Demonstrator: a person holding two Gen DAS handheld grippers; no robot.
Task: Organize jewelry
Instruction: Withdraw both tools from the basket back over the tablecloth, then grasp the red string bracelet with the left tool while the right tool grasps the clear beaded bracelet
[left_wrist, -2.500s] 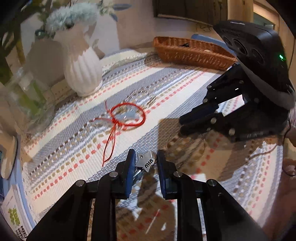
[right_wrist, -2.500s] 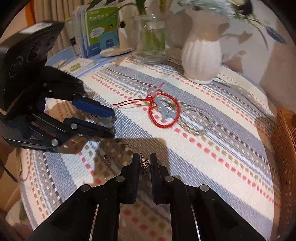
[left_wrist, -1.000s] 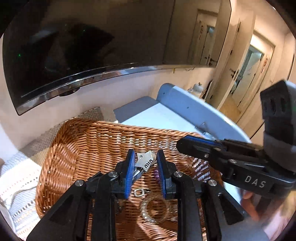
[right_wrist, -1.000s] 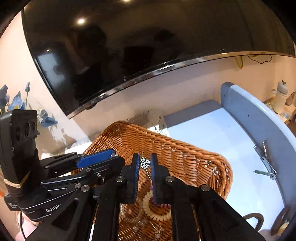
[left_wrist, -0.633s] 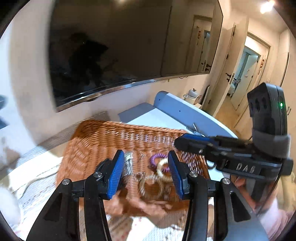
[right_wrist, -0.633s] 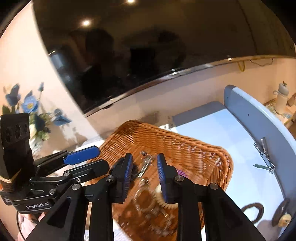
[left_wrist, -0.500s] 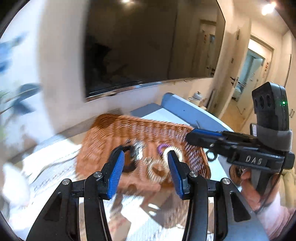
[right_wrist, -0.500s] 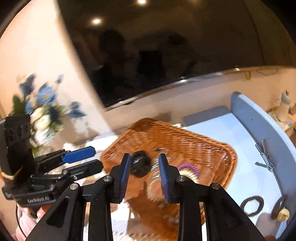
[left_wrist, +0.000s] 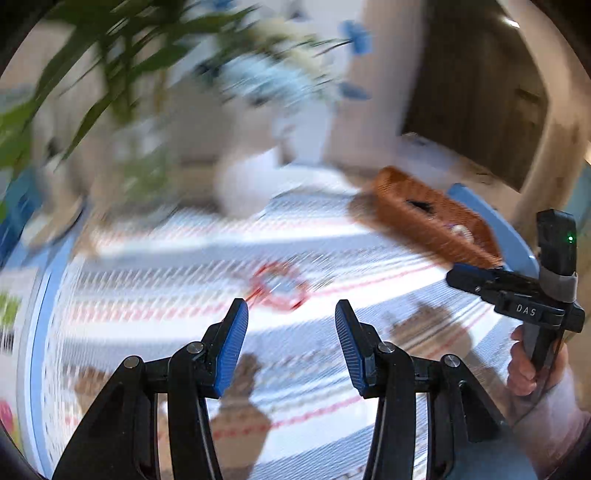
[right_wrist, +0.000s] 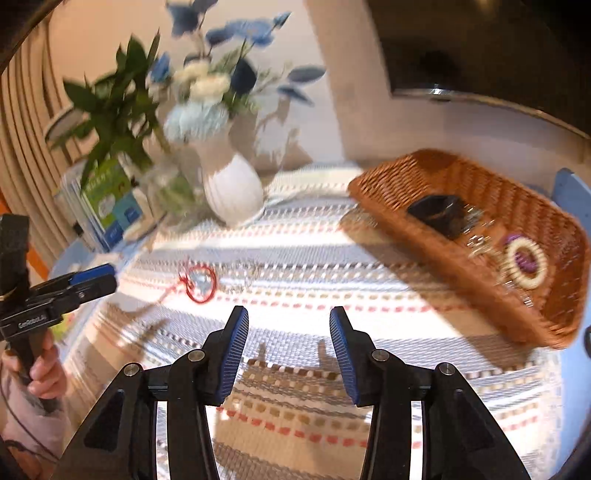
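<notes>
Both pieces just got dropped in the basket (right_wrist: 436, 240), so the left gripper (left_wrist: 291, 325) and right gripper (right_wrist: 288, 328) hang wide open and empty, 1 red bracelet (right_wrist: 199, 282) left of it still waiting.

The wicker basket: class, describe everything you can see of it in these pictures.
The wicker basket is a shallow, oblong tray woven of orange-brown cane with low sloping walls. It rests on the striped cloth at the table's far right. Inside lie a black piece, a cream beaded ring around something purple, and blurred silvery pieces. No hand-held gripper touches it.
</notes>
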